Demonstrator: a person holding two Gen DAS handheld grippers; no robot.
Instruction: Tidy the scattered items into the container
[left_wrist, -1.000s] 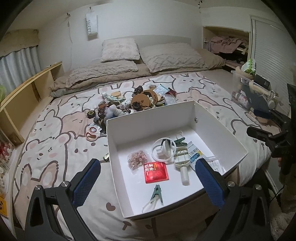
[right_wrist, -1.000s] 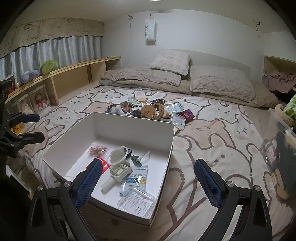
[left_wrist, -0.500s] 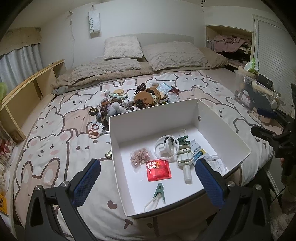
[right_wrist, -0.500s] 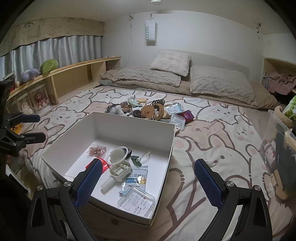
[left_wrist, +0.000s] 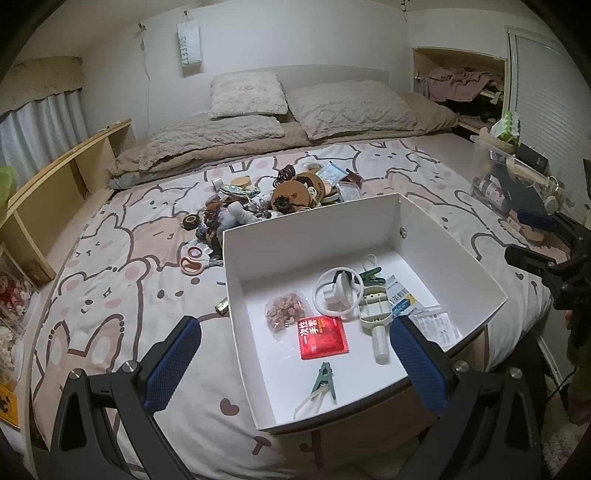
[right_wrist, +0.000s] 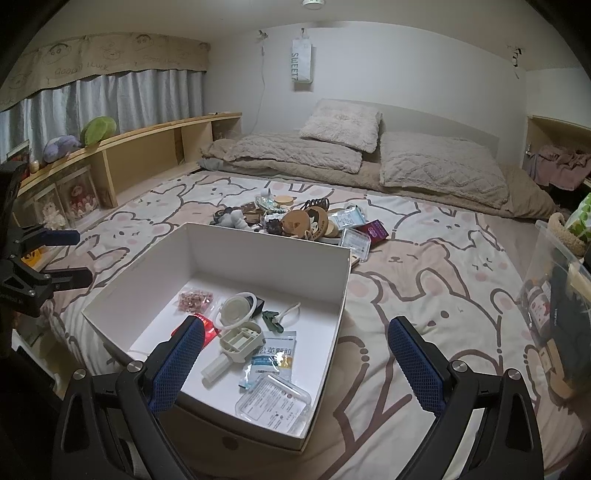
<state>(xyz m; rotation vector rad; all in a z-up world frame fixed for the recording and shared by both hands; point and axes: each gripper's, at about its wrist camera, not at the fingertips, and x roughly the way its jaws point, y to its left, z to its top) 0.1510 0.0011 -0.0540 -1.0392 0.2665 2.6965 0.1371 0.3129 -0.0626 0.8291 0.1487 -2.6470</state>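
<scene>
Bedspread's far middle still carries the clutter pile (left_wrist: 280, 195); both grippers (left_wrist: 295, 358) (right_wrist: 295, 358), wide open and empty, have edged toward it past the white box (left_wrist: 458, 254).

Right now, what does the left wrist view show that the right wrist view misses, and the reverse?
Only the left wrist view shows the pink scissors and black tape roll on the bed, plus the green clothespin near the box's front.

Only the right wrist view shows the purple packet and the plush toys on the wooden shelf.

Both show the white box, the handheld fan inside, and the remaining pile behind it.
</scene>
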